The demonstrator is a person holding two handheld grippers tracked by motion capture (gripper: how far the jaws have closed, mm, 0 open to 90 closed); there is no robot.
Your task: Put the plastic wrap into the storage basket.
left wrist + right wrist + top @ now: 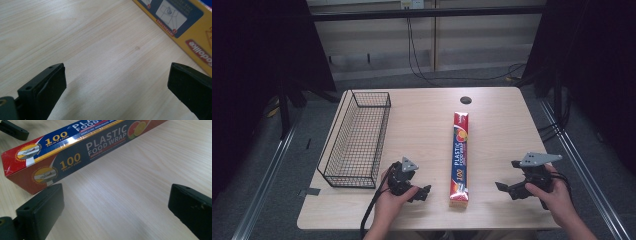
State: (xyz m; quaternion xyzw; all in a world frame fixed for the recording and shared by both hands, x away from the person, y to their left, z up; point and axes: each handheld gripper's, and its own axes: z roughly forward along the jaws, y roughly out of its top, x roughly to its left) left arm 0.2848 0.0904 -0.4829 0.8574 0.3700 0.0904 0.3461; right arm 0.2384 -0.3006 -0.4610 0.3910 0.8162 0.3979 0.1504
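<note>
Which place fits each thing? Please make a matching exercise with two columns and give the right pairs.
Things:
1. wire basket
2. plastic wrap box
3. left gripper
4. right gripper

Places:
A. lying lengthwise near the middle of the table
B. open, near edge, to the right of the box
C. at the table's left side
D. open, near edge, between basket and box

Pairs: 1-C, 2-A, 3-D, 4-B

Bare tabletop [422, 120] is left between the wire basket [357, 137] along the left edge and the plastic wrap box [460, 157] lying mid-right; the right edge is unobstructed.
</note>
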